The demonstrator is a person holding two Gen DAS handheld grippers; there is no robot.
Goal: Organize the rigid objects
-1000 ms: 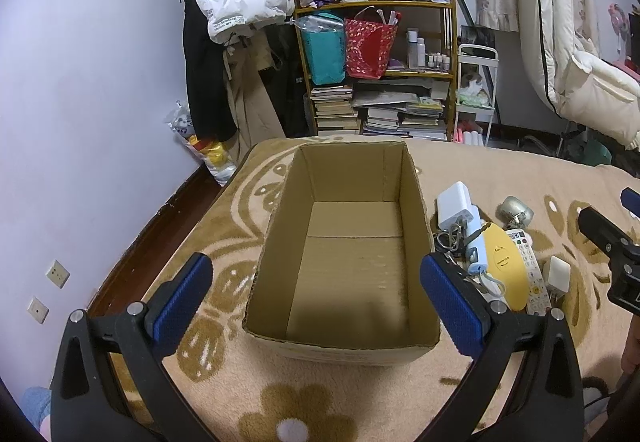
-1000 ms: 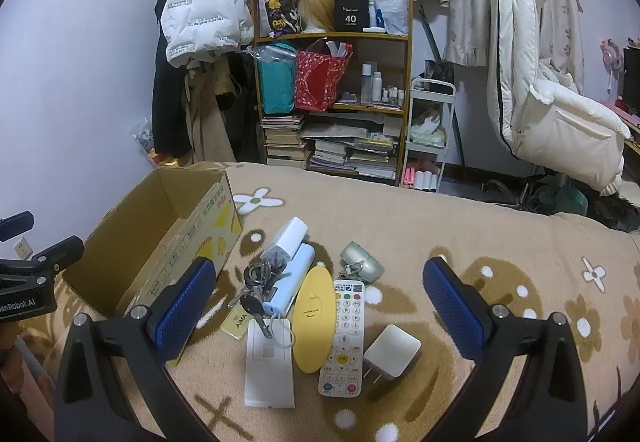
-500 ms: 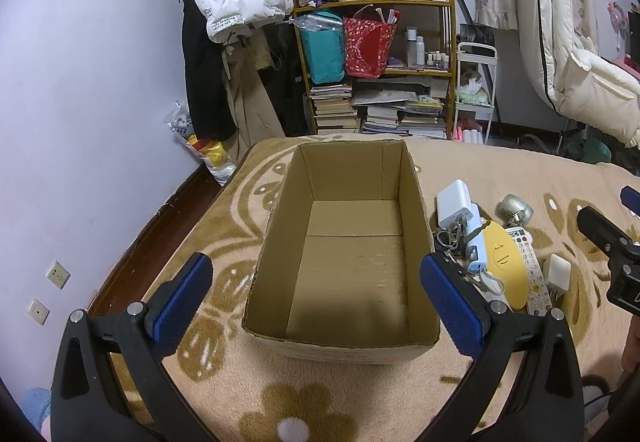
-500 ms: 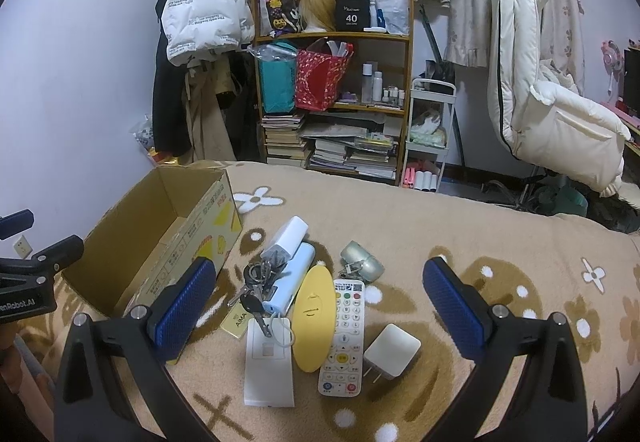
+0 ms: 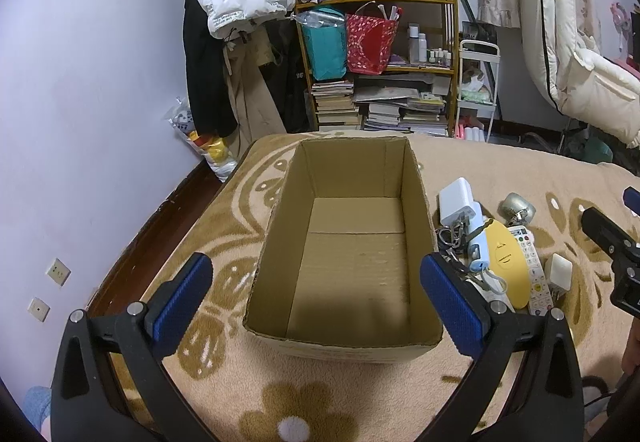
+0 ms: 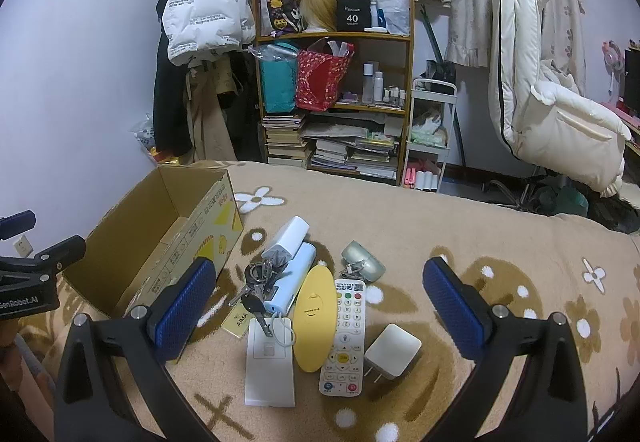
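Start of the job, judging by the layout: nothing picked yet. The cardboard box [image 5: 348,242] sits centre of the left wrist view, open & empty inside. All the rigid bits lie in a cluster just right of it on the brown flowered blanket [image 6: 480,234].

In the right wrist view, lower centre: keys [image 6: 256,282], blue power bank [image 6: 290,282], yellow oval case [image 6: 314,318], remote [image 6: 344,334], white charger [image 6: 392,352], white card [image 6: 268,362].

Left gripper [image 5: 316,302] hangs over the box, jaws wide apart, holding nothing. Right gripper [image 6: 320,306] hovers above the cluster, jaws also wide, empty.

Next, prob.: right gripper drops onto one item, e.g. the charger at the cluster's edge, closes, carries it left into the box.
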